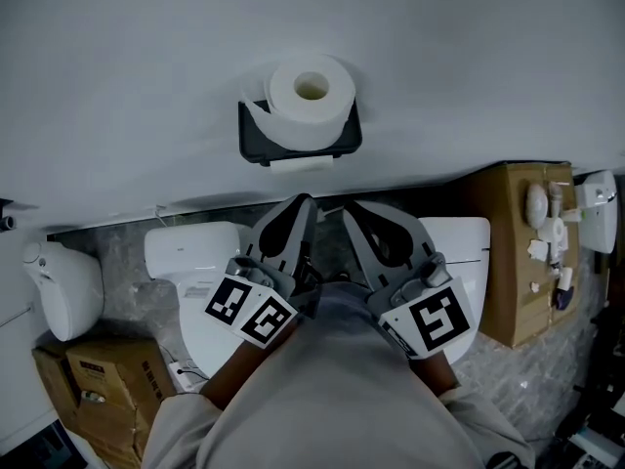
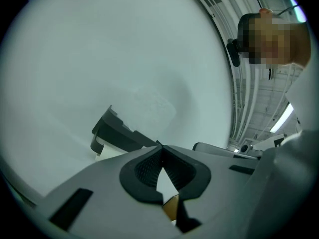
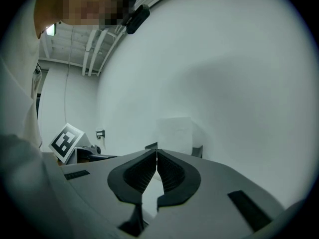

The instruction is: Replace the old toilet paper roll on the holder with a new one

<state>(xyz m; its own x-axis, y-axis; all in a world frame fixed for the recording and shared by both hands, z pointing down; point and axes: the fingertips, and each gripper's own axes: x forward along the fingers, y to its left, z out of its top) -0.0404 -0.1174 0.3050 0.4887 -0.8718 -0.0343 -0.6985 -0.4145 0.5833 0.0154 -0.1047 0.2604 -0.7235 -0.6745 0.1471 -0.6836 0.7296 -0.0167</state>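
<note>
A full white toilet paper roll [image 1: 311, 96] sits on the black wall holder [image 1: 256, 145], its hollow core facing me. Both grippers are held side by side just below it, pointing at the wall. My left gripper [image 1: 305, 203] is shut with nothing between its jaws, and so is my right gripper [image 1: 350, 208]. In the left gripper view the holder [image 2: 117, 133] lies up and left of the closed tips [image 2: 159, 146]. The right gripper view has the roll [image 3: 174, 132] straight beyond the closed tips [image 3: 156, 151].
Below the wall stand a white toilet [image 1: 195, 252] at left and another [image 1: 469, 247] at right. A cardboard box [image 1: 508, 252] carrying small white fittings is at far right. More cardboard boxes [image 1: 93, 389] and a white fixture [image 1: 63, 286] sit at lower left.
</note>
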